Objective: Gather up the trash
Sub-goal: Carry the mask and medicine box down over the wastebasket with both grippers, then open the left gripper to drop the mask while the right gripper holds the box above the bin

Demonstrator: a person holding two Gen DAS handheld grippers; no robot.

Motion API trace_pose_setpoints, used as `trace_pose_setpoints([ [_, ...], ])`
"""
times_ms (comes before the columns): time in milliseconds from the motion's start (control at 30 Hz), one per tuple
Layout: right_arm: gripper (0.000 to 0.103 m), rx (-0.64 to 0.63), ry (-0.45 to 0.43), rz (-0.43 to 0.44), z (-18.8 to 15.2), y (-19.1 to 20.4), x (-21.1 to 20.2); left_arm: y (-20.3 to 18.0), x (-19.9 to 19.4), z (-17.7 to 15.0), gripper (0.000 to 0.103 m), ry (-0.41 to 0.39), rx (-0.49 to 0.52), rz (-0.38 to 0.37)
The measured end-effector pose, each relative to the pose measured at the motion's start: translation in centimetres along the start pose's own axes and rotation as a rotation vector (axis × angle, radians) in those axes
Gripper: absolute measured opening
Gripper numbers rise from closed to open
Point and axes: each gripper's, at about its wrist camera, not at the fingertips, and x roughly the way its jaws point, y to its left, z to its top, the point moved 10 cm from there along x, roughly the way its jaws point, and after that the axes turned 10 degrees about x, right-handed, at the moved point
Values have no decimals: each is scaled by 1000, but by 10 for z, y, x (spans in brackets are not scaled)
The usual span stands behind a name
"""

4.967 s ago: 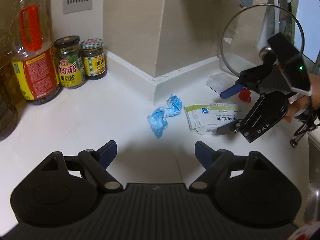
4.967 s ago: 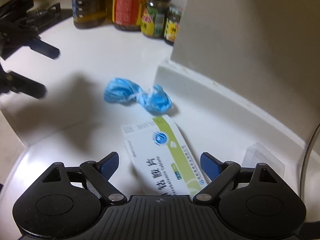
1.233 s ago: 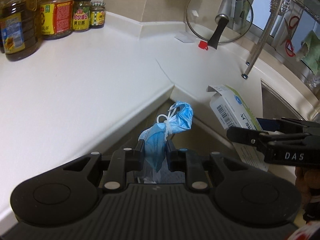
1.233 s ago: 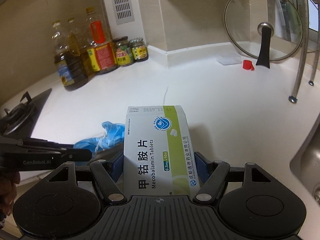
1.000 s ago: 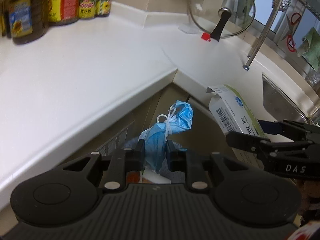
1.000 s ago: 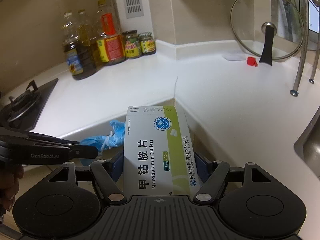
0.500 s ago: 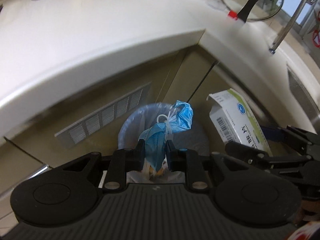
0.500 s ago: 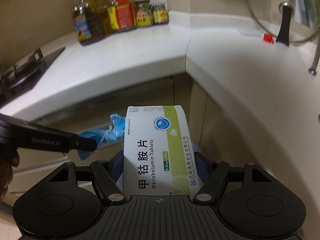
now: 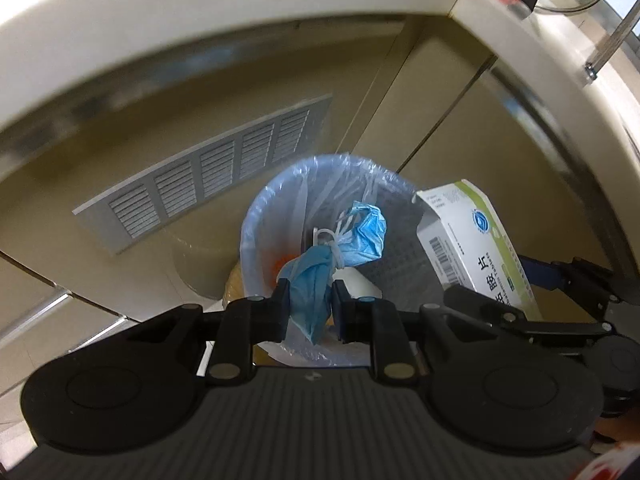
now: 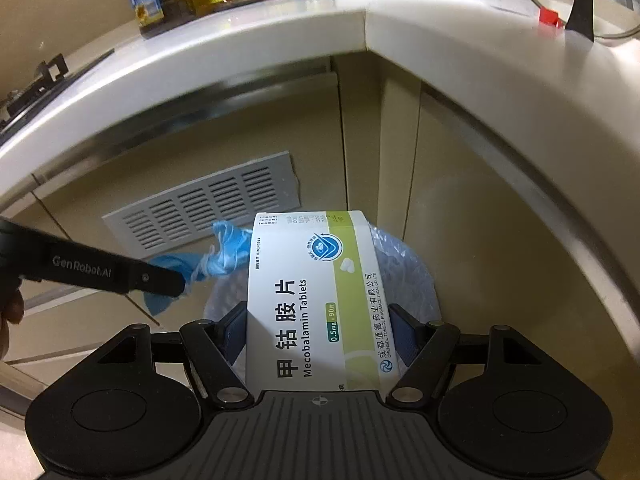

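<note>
Beige cabinet fronts fill the left wrist view beneath the thick rounded edge of a white countertop, which bends at a corner upper right. One grey louvred vent panel is set into the cabinet face. Below it stands one round bin lined with a translucent bluish plastic bag, its mouth open and unobstructed, with blurred orange and white contents inside that cannot be identified. The left gripper has its fingers pressed onto one crumpled blue face mask with white ear loops, which hangs directly over the bin mouth. To the right, one white-and-green cardboard tablet box is held over the bin's right rim by the right gripper, whose far finger is partly hidden behind the box. At the top edge, a red item and a black handle are cut off.

From the right wrist view, the same countertop arches overhead, carrying four bottles and jars whose tops are cropped. The right gripper clamps the tablet box by its sides; the box covers most of the bin behind it. At left, the left gripper shows only one finger in side profile, pinching the mask above the bin's left rim. The vent panel lies behind.
</note>
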Motion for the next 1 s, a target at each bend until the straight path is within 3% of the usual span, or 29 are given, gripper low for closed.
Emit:
trace_pose_setpoints([
  [533, 71, 19, 8, -20, 1, -18, 43, 2, 40, -4, 19, 44, -41, 3],
  [1000, 71, 21, 10, -28, 1, -21, 58, 5, 49, -3, 19, 59, -54, -2],
])
